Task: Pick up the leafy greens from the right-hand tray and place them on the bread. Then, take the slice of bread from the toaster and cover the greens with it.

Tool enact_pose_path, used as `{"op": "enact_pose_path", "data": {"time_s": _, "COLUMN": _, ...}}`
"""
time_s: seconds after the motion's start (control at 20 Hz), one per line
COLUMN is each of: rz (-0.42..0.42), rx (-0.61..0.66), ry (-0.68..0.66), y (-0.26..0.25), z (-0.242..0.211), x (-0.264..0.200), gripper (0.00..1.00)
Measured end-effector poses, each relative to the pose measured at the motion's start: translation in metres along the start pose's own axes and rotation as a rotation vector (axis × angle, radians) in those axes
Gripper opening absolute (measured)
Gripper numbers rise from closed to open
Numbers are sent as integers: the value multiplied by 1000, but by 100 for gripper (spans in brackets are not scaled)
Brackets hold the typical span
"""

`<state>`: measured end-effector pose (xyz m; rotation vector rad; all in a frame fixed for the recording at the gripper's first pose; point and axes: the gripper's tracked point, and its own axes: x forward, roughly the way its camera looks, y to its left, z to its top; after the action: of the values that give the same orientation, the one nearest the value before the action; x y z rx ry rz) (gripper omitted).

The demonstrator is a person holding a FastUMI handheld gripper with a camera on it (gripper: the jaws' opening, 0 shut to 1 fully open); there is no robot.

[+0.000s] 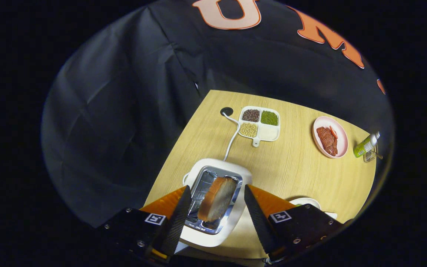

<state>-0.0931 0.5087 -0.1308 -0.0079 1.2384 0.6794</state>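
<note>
A white toaster (pixel 232 218) sits on the wooden table (pixel 295 167), directly under my gripper (pixel 217 193). A slice of bread (pixel 218 198) with a brown crust stands tilted in the toaster's metal slot. The slice lies between my two fingers, which are spread wide on either side of it without touching it. Behind my right finger, the rim of a white plate (pixel 306 201) peeks out with a hint of green at its edge; what lies on it is hidden.
The toaster's white cord (pixel 232 139) runs back to a black table grommet (pixel 227 111). Beyond it stands a white four-part tray (pixel 269 132) with beans and grains. A pink plate (pixel 341 139) with meat, a green bottle (pixel 364 145) and a small wire rack (pixel 371 155) lie far right.
</note>
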Motion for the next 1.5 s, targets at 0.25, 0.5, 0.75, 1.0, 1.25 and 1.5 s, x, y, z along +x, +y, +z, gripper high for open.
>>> {"op": "enact_pose_path", "data": {"time_s": 0.25, "rz": -81, "rx": 1, "ry": 92, "y": -9, "z": -14, "x": 15, "gripper": 72}}
{"op": "enact_pose_path", "data": {"time_s": 0.5, "rz": -36, "rx": 29, "ry": 163, "y": -4, "z": -22, "x": 17, "gripper": 40}}
{"op": "enact_pose_path", "data": {"time_s": 0.75, "rz": -8, "rx": 71, "ry": 188, "y": -6, "z": -23, "x": 16, "gripper": 16}}
{"op": "enact_pose_path", "data": {"time_s": 1.0, "rz": 102, "rx": 103, "ry": 136, "y": -1, "z": -14, "x": 0, "gripper": 10}}
{"op": "enact_pose_path", "data": {"time_s": 1.25, "rz": 218, "rx": 161, "ry": 45, "y": -11, "z": -7, "x": -33, "gripper": 10}}
{"op": "enact_pose_path", "data": {"time_s": 1.5, "rz": 339, "rx": 183, "ry": -64, "y": -35, "z": -10, "x": -74, "gripper": 9}}
